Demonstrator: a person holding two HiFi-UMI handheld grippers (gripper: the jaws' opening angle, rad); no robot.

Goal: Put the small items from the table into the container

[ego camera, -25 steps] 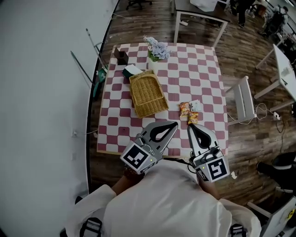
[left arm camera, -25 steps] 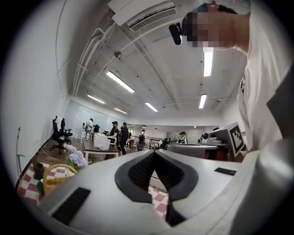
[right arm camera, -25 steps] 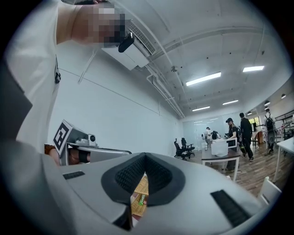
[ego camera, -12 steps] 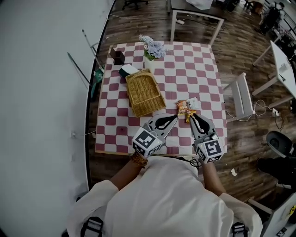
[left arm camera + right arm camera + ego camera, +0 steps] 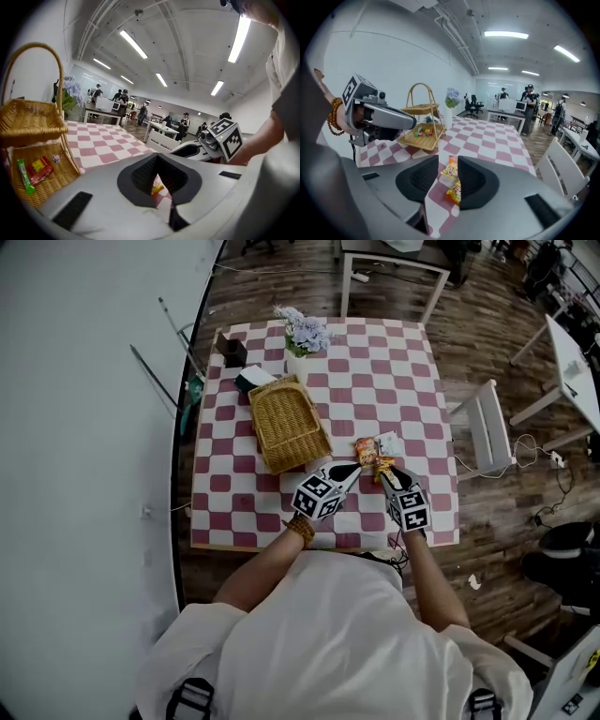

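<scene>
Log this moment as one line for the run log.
phase: approach | right gripper: jaws opening, snack packet on table beyond them, ungripped | left gripper: shut, empty | wicker basket: holds some items

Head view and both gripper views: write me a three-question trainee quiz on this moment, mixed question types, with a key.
1. True or false: the orange snack packets lie on the checked table, outside the wicker basket.
2. What stands beyond the basket, near the table's far edge? A) flowers in a vase B) a kettle C) a laptop
3. Short answer: which claw has its jaws together?
Key: 1 true. 2 A. 3 the left claw. The right claw is opening its jaws; the packets show between them, not gripped.
</scene>
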